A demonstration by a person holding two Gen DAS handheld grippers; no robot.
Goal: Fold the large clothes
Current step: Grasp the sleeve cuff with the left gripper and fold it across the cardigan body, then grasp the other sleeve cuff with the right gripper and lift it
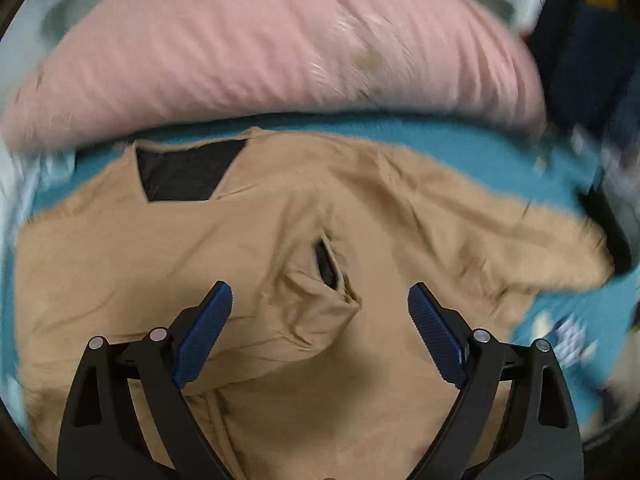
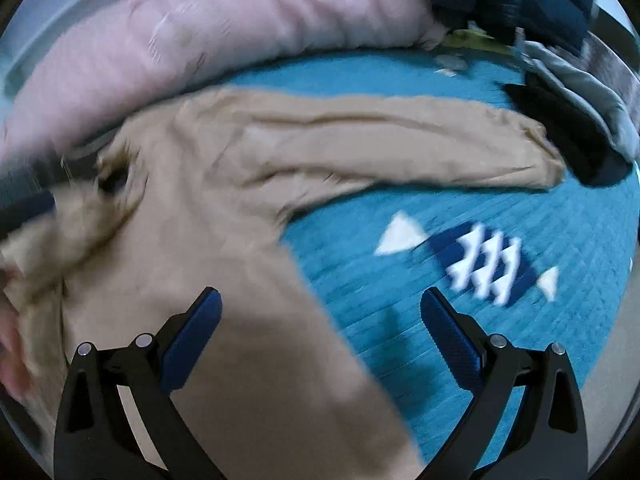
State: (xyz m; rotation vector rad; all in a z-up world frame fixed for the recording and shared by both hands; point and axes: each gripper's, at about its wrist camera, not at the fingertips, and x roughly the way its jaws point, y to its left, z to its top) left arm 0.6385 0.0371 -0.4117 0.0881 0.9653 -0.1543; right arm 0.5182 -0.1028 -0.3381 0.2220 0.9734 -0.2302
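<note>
A large tan jacket (image 1: pixel 248 248) with a black lining patch near its collar lies spread on a teal bedspread (image 1: pixel 480 148). One sleeve stretches to the right (image 1: pixel 520 248). My left gripper (image 1: pixel 320 296) is open and empty, hovering above a bunched cuff and pocket in the jacket's middle. In the right wrist view the jacket (image 2: pixel 224 264) fills the left side and its sleeve (image 2: pixel 400 140) reaches right across the bedspread (image 2: pixel 540 216). My right gripper (image 2: pixel 320 300) is open and empty above the jacket's right edge. Both views are motion-blurred.
A big pink pillow (image 1: pixel 260 52) lies along the far side of the bed (image 2: pixel 180 40). Dark blue and grey clothes (image 2: pixel 560 80) are piled at the far right. The bedspread has a blue and white pattern patch (image 2: pixel 480 268).
</note>
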